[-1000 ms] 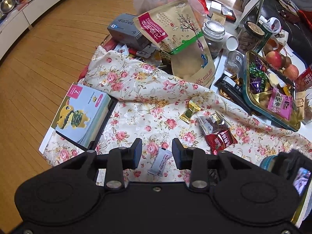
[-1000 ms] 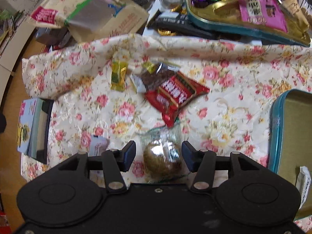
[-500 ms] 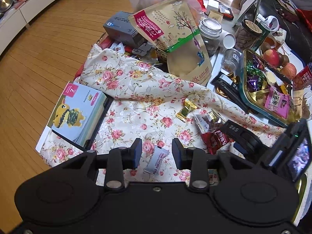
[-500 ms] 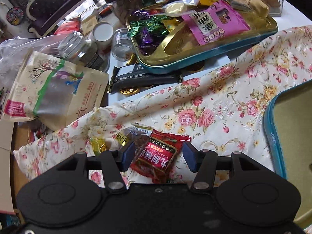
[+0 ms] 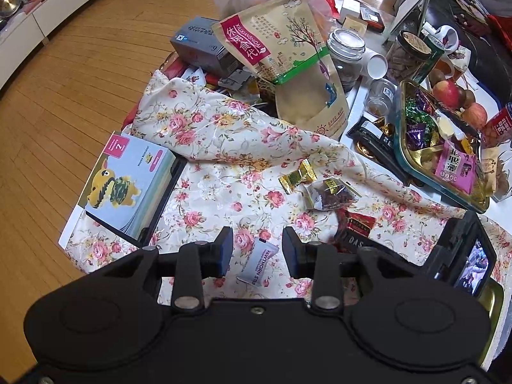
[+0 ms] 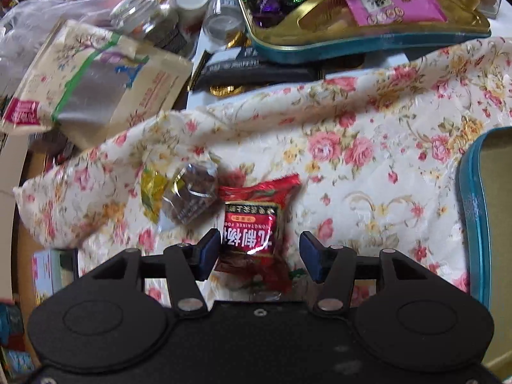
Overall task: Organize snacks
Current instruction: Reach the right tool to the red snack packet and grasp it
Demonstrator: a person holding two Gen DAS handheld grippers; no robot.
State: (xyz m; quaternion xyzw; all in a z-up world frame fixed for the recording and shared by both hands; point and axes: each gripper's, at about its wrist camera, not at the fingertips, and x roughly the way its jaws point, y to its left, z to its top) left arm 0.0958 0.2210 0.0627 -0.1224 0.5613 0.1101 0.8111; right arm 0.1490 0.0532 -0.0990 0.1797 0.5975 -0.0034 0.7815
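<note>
My left gripper [image 5: 257,252] hangs open over the floral cloth [image 5: 220,147]. A white hawthorn strip packet [image 5: 260,261] lies flat between its fingers, untouched by the pads. My right gripper [image 6: 260,254] is also open and straddles a red snack packet [image 6: 252,230] on the cloth. Its left pad sits close to the packet's edge and its right pad stands clear. In the left wrist view the right gripper's body [image 5: 355,244] covers part of that red packet [image 5: 360,222]. A clear packet of dark snack [image 6: 192,196] and a gold candy [image 6: 150,188] lie just left of it.
A gold tin with a teal wall [image 6: 352,44] holds candies and a pink packet at the back right. An empty teal tin [image 6: 470,214] sits at the right. A big beige pouch [image 5: 288,54], jars [image 5: 345,54], a grey box [image 5: 198,41] and a children's book [image 5: 124,188] crowd the table.
The right gripper has shifted from a round brown snack in clear wrap to the red packet and come down over it. It has entered the left wrist view. The left gripper has stayed put.
</note>
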